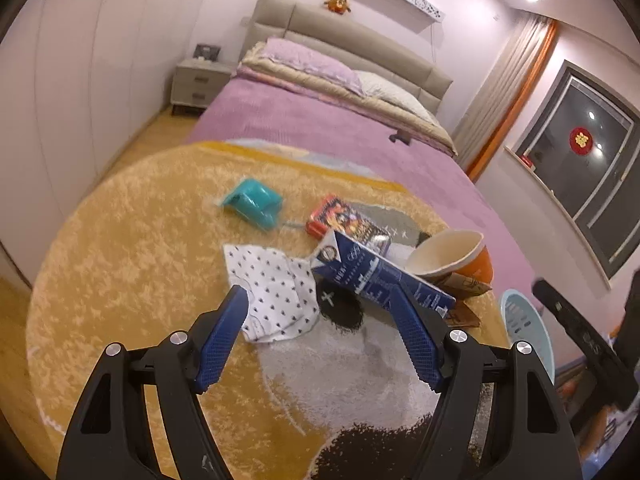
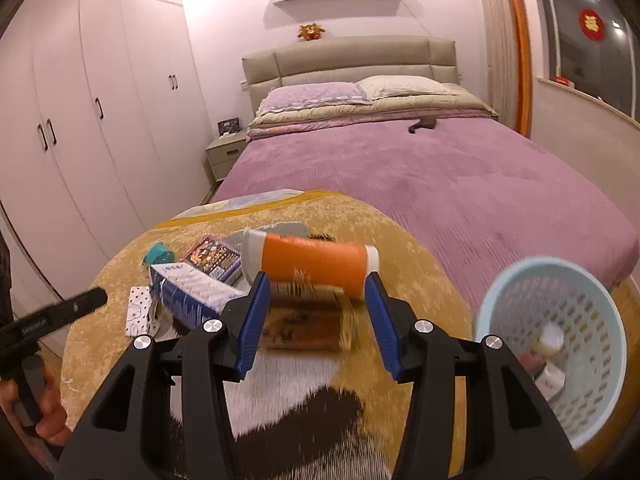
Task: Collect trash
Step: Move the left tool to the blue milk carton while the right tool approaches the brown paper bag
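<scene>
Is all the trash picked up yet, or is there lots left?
Just started. The blue basket already holds a few small pieces. Nothing is in hand: the left gripper and right gripper are both open and empty. Still on the rug: orange cup, blue carton, teal wrapper, spotted paper, colourful box and brown packet.

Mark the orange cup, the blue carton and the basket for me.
orange cup [image 2: 316,264], right wrist view, on its orange side wall.
blue carton [image 1: 384,278], left wrist view, on its long blue side.
basket [image 2: 560,292], right wrist view, on the perforated inner wall.
</scene>
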